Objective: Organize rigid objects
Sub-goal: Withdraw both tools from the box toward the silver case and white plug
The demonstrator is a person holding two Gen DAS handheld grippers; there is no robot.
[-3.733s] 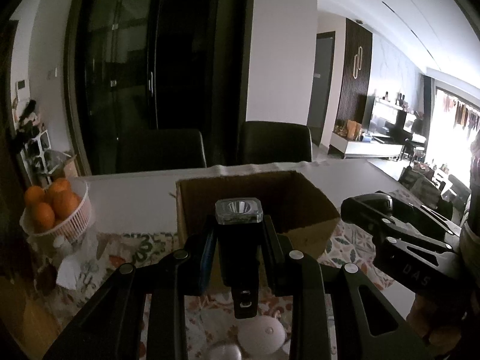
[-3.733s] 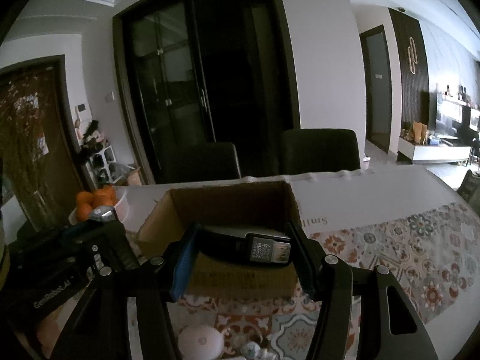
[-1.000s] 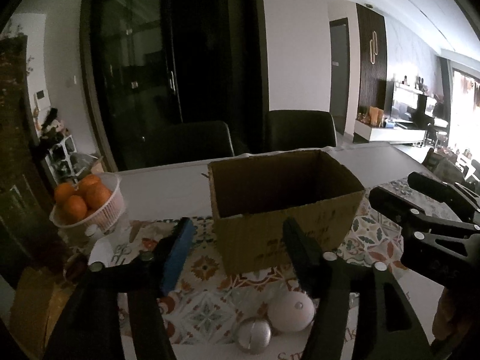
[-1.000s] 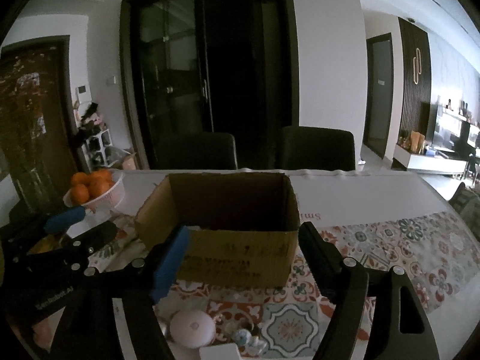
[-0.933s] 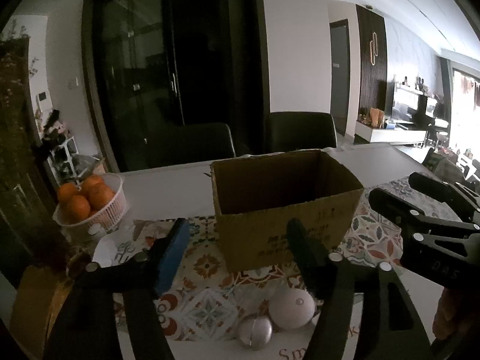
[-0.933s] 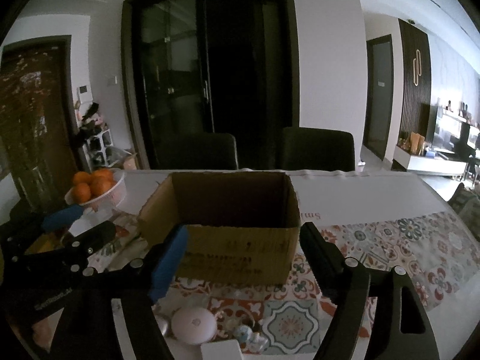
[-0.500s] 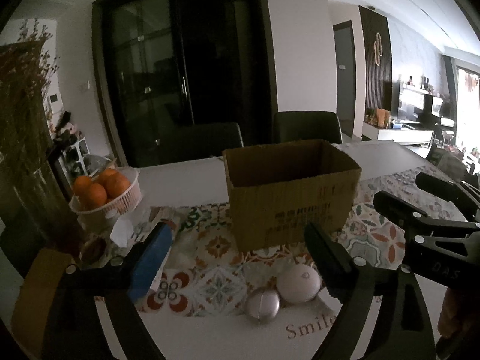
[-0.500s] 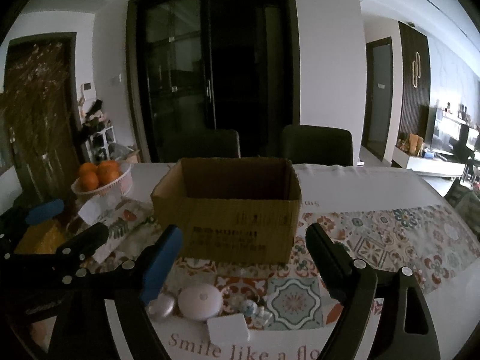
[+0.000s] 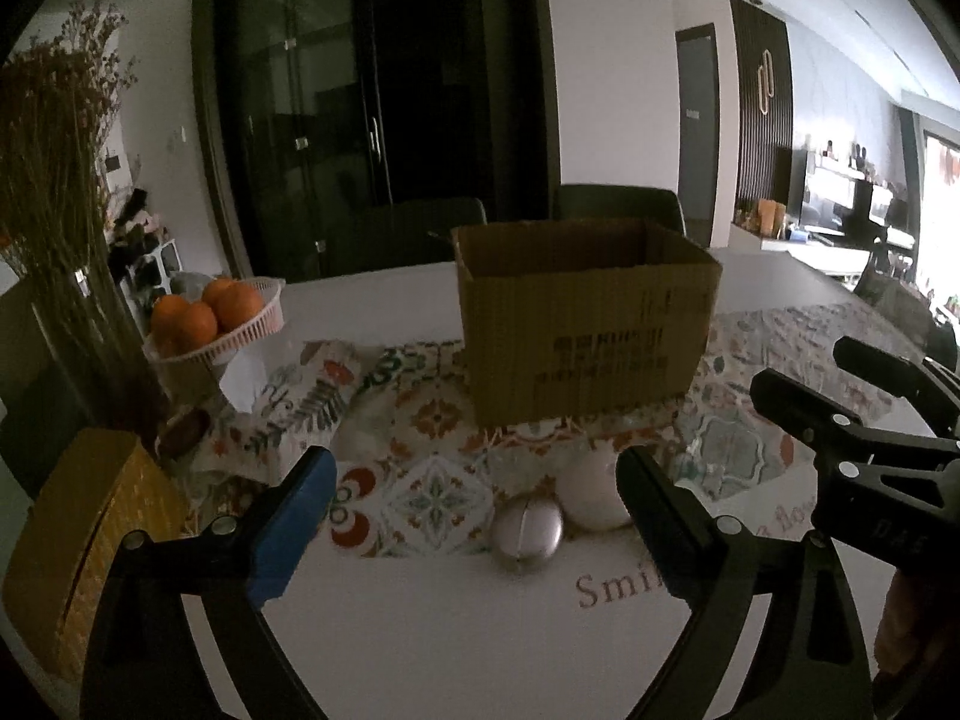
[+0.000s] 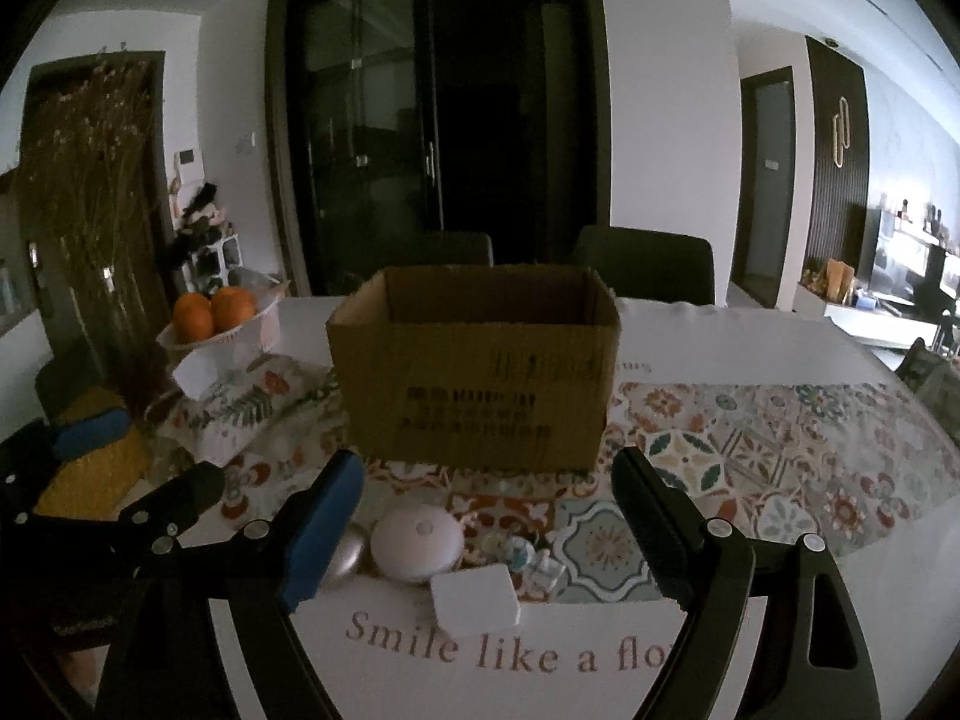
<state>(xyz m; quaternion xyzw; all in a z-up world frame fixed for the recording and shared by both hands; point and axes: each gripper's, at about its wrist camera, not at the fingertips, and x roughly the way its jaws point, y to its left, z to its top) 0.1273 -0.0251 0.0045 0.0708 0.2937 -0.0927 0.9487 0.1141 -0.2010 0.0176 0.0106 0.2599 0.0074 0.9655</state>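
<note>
Now both tools hover low over the table (image 10: 780, 354), each empty with fingers spread wide. From the right gripper (image 10: 486, 480), the open-topped cardboard box (image 10: 480, 372) stands on the patterned runner (image 10: 750, 438) at twelve o'clock. Between its fingers lie a round white puck (image 10: 417, 543), a small white square block (image 10: 475, 597) just nearer, and tiny glass bits (hard to identify) at about one o'clock of the puck. A silver ball (image 9: 527, 531) sits touching the puck, dead ahead of the left gripper (image 9: 468, 480). A basket of oranges (image 9: 207, 315) sits at ten o'clock.
</note>
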